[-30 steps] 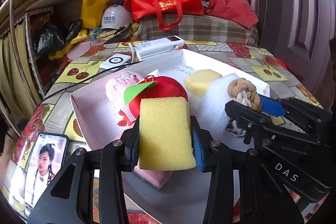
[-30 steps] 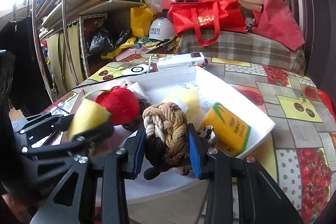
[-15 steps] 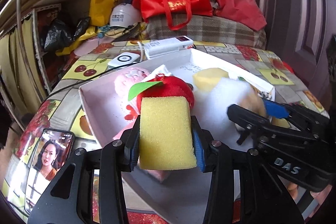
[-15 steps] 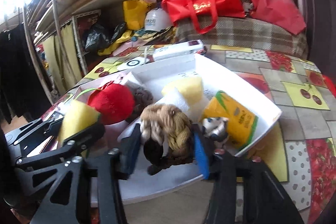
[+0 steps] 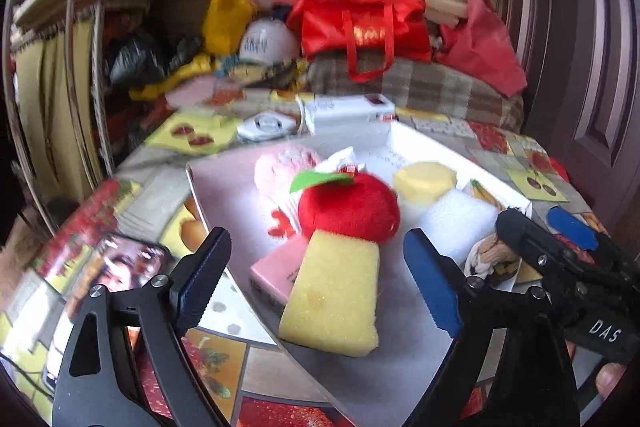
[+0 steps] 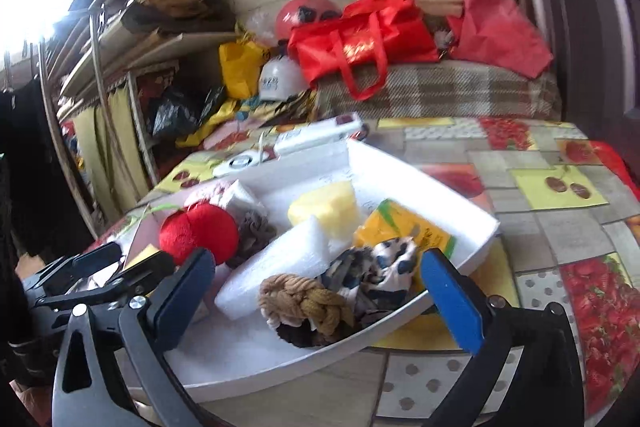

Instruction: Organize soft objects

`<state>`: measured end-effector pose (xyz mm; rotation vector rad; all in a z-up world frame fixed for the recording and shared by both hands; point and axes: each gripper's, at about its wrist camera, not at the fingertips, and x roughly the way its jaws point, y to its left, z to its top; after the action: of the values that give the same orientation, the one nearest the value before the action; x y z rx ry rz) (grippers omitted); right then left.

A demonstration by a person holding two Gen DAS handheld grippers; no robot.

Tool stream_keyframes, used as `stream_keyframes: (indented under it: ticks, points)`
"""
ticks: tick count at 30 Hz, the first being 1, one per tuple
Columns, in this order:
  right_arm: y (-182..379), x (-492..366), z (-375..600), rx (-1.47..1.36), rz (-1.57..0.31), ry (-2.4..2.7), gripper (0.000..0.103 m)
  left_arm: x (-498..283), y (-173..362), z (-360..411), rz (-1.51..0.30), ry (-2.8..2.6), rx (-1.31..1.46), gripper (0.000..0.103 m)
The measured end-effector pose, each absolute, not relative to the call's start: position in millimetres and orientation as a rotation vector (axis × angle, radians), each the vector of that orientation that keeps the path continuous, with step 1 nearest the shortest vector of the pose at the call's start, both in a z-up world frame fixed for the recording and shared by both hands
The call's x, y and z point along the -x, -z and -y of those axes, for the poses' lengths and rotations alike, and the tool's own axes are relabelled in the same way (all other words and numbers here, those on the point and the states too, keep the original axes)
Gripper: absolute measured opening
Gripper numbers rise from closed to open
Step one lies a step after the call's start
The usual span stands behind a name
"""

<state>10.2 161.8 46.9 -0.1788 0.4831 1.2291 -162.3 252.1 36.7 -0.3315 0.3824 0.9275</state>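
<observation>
Yellow sponge (image 5: 334, 297) lies free in the white tray (image 5: 224, 187), at the tray's near edge, leaning against a pink box (image 5: 276, 273) and just in front of the red plush apple (image 5: 348, 205). Around it the left hand-held gripper (image 5: 316, 285) stands with its jaws wide apart, touching nothing. From the right wrist view only a corner of the sponge (image 6: 146, 253) shows behind the other tool.

The right hand-held gripper (image 6: 316, 293) is likewise spread open, and the braided rope knot (image 6: 304, 305) rests loose in the tray (image 6: 452, 211) between its fingers, near the tray's front rim. Just behind the knot sits a crumpled black-and-white patterned cloth (image 6: 384, 265), with a white foam block (image 6: 276, 265) to its left. Farther in are a pale yellow sponge piece (image 6: 324, 207), a yellow-green packet (image 6: 404, 231) against the right wall, a grey fuzzy lump (image 6: 254, 231) and a pink fluffy ball (image 5: 282, 165).

The tray sits on a table covered with a fruit-patterned cloth (image 6: 560, 187). A phone (image 5: 104, 267) with a face on its screen lies at the table's left edge.
</observation>
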Motion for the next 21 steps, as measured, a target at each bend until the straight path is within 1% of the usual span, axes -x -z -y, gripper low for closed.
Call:
stream_keyframes:
  ticks: [2,5,7,9,13,17,21]
  points:
    - [-51.2,-7.4,-151.1,0.142,-0.427,-1.206,0.103,166.4,-41.3,-241.6,-0.336,-0.934,0.280,0.090]
    - [-56.6,2.6,-129.8,0.089,-0.313,-1.194,0.103,174.5,-47.3,-224.3,-0.253,-0.955,0.210,0.102]
    - [-59.5,13.1,-113.4,0.101,-0.230,-1.168,0.103,178.5,-48.7,-217.5,-0.227,-0.919,0.209,0.103]
    - [-62.4,19.9,-101.4,0.118,-0.183,-1.133,0.103,177.3,-48.2,-213.2,-0.238,-0.875,0.231,0.103]
    - [-67.8,17.8,-78.2,0.074,-0.144,-0.989,0.103,175.6,-48.9,-198.3,-0.251,-0.920,0.236,0.103]
    - [-70.1,3.6,-51.2,-0.022,-0.183,-1.020,0.103,174.7,-49.7,-180.4,-0.246,-0.837,0.244,0.103]
    - [-68.1,-3.1,-32.0,-0.059,-0.231,-1.104,0.103,157.3,-43.1,-165.2,-0.385,-0.859,0.230,0.103]
